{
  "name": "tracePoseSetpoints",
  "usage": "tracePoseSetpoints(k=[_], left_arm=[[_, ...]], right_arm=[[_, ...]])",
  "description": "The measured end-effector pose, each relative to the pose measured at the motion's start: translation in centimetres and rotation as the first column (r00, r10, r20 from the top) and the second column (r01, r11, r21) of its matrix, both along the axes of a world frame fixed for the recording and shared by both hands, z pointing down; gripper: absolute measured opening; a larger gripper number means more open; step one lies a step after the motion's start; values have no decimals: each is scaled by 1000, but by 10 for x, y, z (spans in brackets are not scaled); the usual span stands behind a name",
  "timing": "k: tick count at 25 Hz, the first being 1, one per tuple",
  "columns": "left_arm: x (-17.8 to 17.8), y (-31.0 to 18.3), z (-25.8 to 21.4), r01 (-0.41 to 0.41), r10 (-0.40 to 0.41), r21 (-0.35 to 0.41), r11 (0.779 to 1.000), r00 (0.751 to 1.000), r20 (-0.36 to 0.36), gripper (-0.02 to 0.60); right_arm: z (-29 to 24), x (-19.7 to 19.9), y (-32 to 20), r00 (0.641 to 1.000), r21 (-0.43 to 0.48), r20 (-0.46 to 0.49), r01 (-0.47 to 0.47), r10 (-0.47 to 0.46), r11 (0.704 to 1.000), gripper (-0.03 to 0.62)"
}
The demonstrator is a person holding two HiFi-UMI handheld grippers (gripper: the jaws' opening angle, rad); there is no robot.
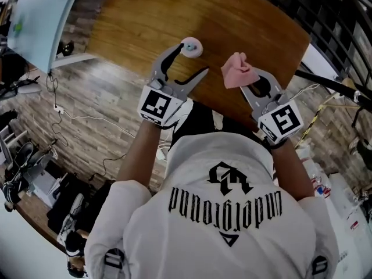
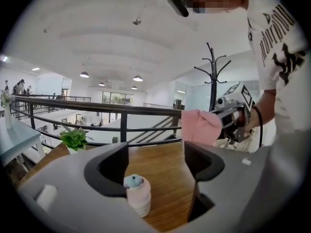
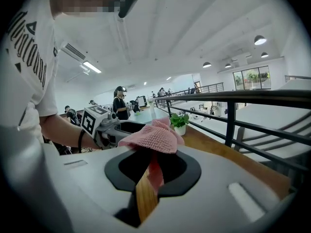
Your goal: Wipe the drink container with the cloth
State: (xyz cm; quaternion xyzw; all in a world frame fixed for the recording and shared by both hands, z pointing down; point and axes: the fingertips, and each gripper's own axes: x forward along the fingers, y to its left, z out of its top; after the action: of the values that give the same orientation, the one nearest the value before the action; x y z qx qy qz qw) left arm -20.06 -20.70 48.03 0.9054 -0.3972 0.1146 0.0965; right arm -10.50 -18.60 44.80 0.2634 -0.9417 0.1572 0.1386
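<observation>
On the table (image 1: 244,16) the drink container (image 1: 192,47) stands upright by the wide-open left tool (image 1: 192,59); right tool (image 1: 249,81) pinches the cloth (image 1: 235,70).

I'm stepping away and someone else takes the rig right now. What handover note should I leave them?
Left hand-held gripper: open, jaws either side of the drink container, not clamped on it.
Right hand-held gripper: shut on the pink cloth, held in the air and apart from the container.
Container: upright on the wooden table, blue cap on.
Done: cloth is in hand.
Left to do: close the left jaws on the container, then wipe it with the cloth.
</observation>
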Motion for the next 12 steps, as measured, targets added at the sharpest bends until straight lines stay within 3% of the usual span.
tracePoseSetpoints(k=[4,8,12], left_arm=[[-5,-10,20,-5,6,-49,999,1000,19,411],[-19,-27,47,-34,34,-7,999,999,41,429],[-25,-37,67,-29,30,-41,999,999,30,445]], right_arm=[[16,-11,-10,1000,-20,-10,-6,6,1000,46],[33,-25,-21,1000,-40,-23,-12,12,999,47],[46,-33,-28,999,-55,-31,-12,10,998,46]])
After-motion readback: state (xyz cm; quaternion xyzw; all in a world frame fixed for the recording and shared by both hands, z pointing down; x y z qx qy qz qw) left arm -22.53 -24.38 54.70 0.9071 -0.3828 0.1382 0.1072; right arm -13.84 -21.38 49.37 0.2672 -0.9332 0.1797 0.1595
